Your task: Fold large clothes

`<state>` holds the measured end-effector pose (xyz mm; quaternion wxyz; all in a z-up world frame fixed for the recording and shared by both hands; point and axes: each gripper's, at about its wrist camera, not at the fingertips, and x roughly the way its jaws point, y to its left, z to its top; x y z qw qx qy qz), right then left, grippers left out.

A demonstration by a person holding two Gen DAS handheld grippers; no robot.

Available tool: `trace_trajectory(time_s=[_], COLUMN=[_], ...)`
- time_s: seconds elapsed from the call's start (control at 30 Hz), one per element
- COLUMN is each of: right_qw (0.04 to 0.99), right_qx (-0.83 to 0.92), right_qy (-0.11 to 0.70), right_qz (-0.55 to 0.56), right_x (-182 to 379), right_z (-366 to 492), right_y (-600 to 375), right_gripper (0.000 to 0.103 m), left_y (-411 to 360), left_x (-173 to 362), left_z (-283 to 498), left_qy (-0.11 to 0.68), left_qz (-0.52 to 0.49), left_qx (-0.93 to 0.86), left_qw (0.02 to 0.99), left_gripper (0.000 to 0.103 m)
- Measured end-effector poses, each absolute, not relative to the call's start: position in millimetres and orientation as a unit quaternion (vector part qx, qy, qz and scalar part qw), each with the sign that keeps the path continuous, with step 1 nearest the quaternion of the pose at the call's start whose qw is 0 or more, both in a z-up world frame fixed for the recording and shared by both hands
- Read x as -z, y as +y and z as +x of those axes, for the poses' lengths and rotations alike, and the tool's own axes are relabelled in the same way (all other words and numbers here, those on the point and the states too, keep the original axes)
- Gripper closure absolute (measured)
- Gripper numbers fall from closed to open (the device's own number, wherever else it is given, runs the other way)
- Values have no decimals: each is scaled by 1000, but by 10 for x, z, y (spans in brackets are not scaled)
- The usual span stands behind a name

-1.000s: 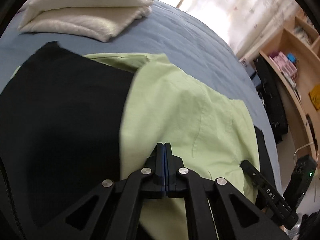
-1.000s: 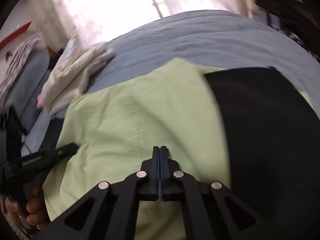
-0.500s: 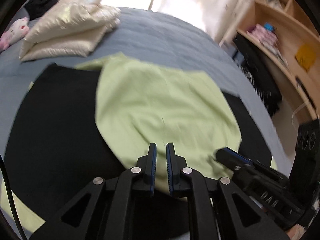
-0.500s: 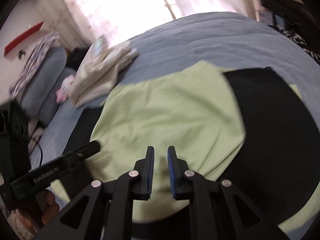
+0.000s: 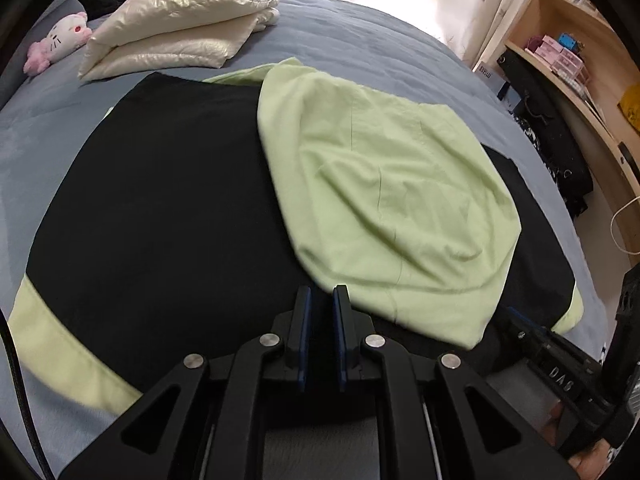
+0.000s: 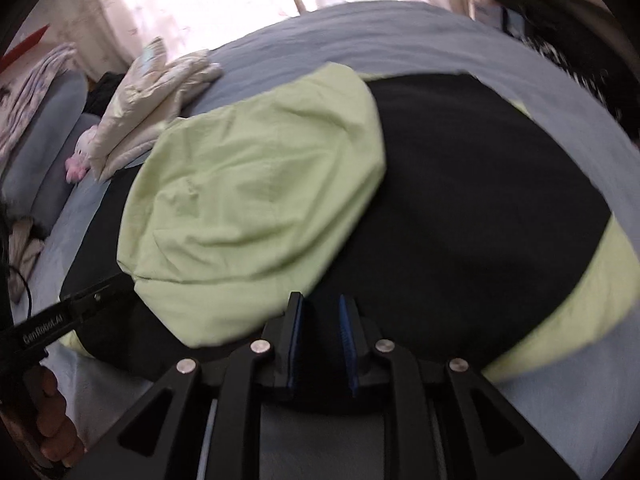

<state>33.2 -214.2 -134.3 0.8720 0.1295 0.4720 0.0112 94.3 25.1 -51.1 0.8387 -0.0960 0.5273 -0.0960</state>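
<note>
My left gripper [image 5: 321, 292] and right gripper [image 6: 320, 300], jaws just opened to a narrow gap, hold nothing, the green fold [image 5: 384, 200] lying just ahead.

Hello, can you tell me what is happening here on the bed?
A person is folding a large black and light green garment spread on a blue-grey bed, with a two-finger gripper in each hand. A green part already lies folded over the black middle. The left gripper and right gripper have just been opening; both hold nothing and hang above the near edge. A folded cream cover and a plush toy lie further back.
</note>
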Motion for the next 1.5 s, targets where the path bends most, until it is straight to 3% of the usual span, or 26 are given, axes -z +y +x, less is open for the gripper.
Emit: trace_trajectory(time_s=[0.6, 0.83, 0.9, 0.97, 1.0, 1.03, 1.17, 1.5], right_qw=[887, 893, 896, 897, 898, 897, 894, 893], right_qx=[-28, -36, -41, -44, -47, -49, -58, -89], right_qy=[450, 439, 434, 432, 432, 432, 439, 437], right_qz=[97, 88, 85, 79, 77, 76, 70, 54], right_x=[993, 942, 927, 920, 920, 922, 970, 1038], right_z=[-134, -309, -344, -360, -363, -363, -327, -202], right_y=[-1787, -1682, -1652, -1622, -1602, -1584, -1508, -1326], right_gripper=[85, 85, 85, 85, 85, 85, 85, 85], left_y=[511, 720, 809, 912, 1004, 1075, 1214, 1244], left_x=[66, 229, 328, 443, 515, 565, 713, 918], left_z=[380, 138, 70, 8, -26, -48, -36, 380], left_qy=[500, 522, 530, 535, 534, 528, 500, 458], left_qz=[-118, -181, -222, -267, -296, -318, -372, -371], left_qx=[112, 133, 147, 152, 146, 139, 128, 97], left_qw=[850, 823, 805, 787, 778, 775, 771, 802], left_gripper=[95, 95, 90, 72, 56, 49, 49, 49])
